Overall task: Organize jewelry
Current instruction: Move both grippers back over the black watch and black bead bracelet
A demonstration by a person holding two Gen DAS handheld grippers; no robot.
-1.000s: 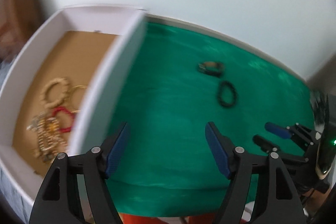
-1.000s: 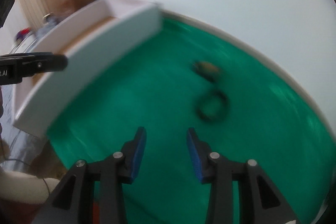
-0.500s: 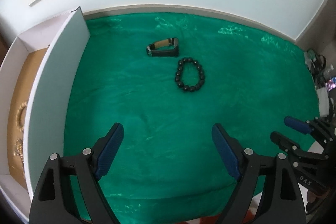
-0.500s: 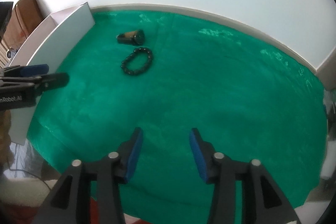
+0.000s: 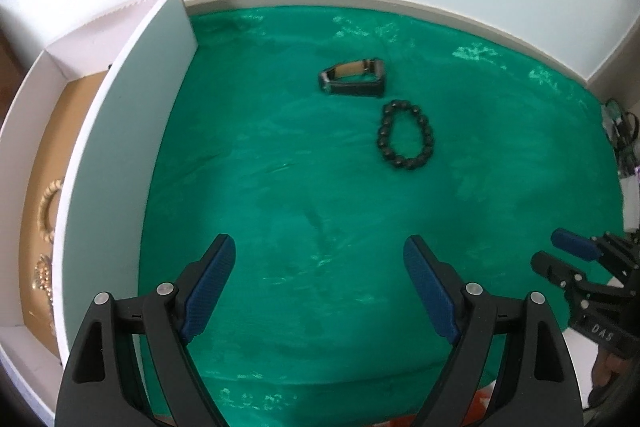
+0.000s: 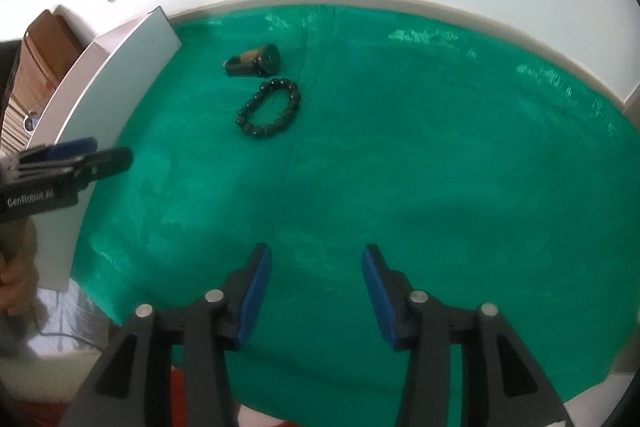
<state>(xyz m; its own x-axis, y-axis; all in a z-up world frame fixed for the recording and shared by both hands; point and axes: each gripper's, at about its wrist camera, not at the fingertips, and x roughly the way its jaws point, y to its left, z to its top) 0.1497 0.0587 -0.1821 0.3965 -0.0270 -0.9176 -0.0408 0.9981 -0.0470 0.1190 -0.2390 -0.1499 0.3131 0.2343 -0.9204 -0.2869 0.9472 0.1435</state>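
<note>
Progress: partly done, judging by gold and beaded pieces already in the white box (image 5: 120, 147); two items left on the green cloth (image 5: 280, 187).
Left gripper (image 5: 318, 287): spread wide, empty.
Right gripper (image 6: 316, 291): parted, empty.
Black bead bracelet (image 5: 406, 141): well ahead of left jaws, slightly right; ahead-left of right jaws.
Watch (image 5: 352, 77): just beyond bracelet, apart from it.
Box: left of both jaws.

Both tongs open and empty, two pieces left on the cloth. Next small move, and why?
Probably ease the right tongs forward and left toward the black bead bracelet. It lies flat on the green cloth, nearer than the watch and apart from it, and nothing sits between the open jaws. The box already holds other jewelry, so this piece likely goes there next.
</note>
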